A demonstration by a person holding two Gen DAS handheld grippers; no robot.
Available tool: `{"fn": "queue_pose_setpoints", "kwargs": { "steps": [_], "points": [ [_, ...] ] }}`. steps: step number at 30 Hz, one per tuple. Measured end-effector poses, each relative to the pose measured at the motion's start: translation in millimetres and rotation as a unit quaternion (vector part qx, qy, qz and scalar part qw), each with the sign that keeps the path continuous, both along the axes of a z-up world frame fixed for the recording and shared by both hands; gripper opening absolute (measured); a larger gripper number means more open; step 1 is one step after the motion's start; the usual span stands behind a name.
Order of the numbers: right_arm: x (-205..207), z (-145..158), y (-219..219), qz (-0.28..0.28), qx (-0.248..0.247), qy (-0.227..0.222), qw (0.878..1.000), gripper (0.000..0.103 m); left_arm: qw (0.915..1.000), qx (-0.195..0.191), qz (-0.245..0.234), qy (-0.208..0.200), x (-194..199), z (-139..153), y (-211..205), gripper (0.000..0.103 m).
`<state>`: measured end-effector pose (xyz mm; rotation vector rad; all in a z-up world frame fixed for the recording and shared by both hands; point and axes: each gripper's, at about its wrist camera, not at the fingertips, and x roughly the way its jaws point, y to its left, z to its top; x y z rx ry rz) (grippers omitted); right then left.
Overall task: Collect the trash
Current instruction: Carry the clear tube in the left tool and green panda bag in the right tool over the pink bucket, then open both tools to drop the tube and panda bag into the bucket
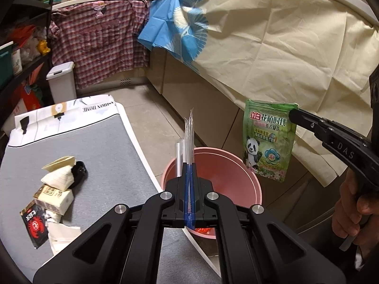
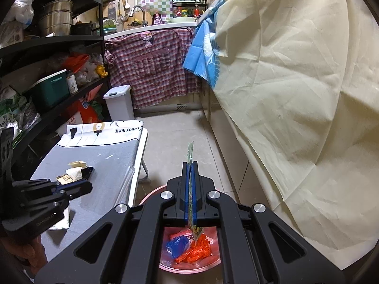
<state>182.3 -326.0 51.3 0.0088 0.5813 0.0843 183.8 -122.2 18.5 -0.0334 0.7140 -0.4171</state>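
Both claws are loaded and over or near the bin. Our left claw (image 1: 188,165) is pressed together on a clear plastic wrapper (image 1: 187,137), which sticks up past the tips, just short of the pink bin (image 1: 255,184). Our right claw (image 2: 190,165) is pinching a green detergent pouch (image 1: 268,142) by its top corner; the pouch hangs over the far side of the bin, apart from the rim.

Progress: the bin already holds a blue wrapper (image 2: 177,245) and orange plastic scraps (image 2: 197,252), so we judge the job partly done. Two pieces are in hand and not yet dropped.

Left on the grey worktop (image 1: 106,130): a black packet with a red crab (image 1: 34,224), a small cream carton (image 1: 53,198), crumpled white paper (image 1: 60,234), a folded cream wrapper (image 1: 58,174) and a black item (image 1: 79,172) behind it that we can't identify.

Around: the bin sits on the floor tight against the worktop edge. Beyond it, a cream cloth (image 1: 284,47) drapes off the counter on the right, close to the pouch. Further back stand a white lidded bin (image 1: 61,82), a plaid shirt (image 1: 99,37) and cluttered shelves (image 2: 52,40). Nothing blocks the drop.
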Motion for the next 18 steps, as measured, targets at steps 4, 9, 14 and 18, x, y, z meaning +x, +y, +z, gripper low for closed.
{"fn": "queue_pose_setpoints", "kwargs": {
  "steps": [4,9,14,18],
  "points": [
    [2.2,-2.3,1.8,0.001,-0.004,0.003,1.000,0.002,1.0000,0.003,-0.004,0.005,4.0,-4.2,-6.7,0.001],
    [4.2,-3.9,2.4,0.000,-0.008,0.005,1.000,0.002,0.9999,0.003,-0.007,0.007,6.9,-6.7,-13.5,0.001],
    [4.2,-5.1,2.2,-0.001,-0.010,0.007,1.000,0.002,0.9999,0.006,-0.012,0.009,7.1,-8.9,-20.1,0.001],
    [4.4,-5.7,2.4,-0.001,-0.012,0.008,1.000,0.002,0.9998,0.009,-0.016,0.010,7.9,-10.7,-24.9,0.001]
  ]
}}
